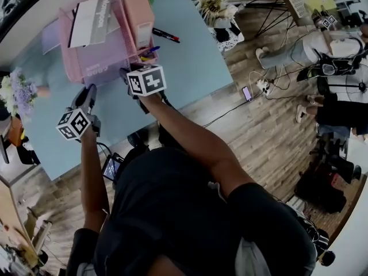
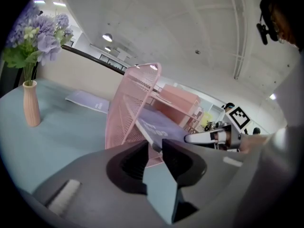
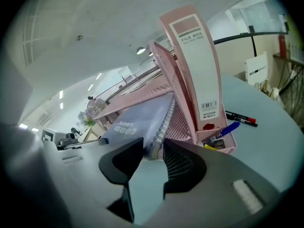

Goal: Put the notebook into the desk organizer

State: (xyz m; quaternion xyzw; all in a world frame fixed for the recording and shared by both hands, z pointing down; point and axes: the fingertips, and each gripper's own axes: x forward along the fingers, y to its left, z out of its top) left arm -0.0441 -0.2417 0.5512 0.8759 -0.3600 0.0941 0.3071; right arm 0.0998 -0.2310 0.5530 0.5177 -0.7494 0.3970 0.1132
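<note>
Pink desk organizer (image 1: 72,68) with notebook (image 3: 135,122) in its mesh tray

The notebook is seated at 12 o'clock of both claws, with a file box (image 3: 194,65) stood at its 1 o'clock. Open bench (image 1: 190,62) is left at 3 o'clock. The left claw (image 2: 155,148) is closed narrowly on a notebook corner. The right claw (image 3: 153,148) is parted loosely round the spiral edge.

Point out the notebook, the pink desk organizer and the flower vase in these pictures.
notebook (image 3: 141,118): right gripper view, on its purple cover.
desk organizer (image 2: 124,110): left gripper view, on its pink mesh side wall.
vase (image 2: 31,106): left gripper view, on its pink body.
</note>
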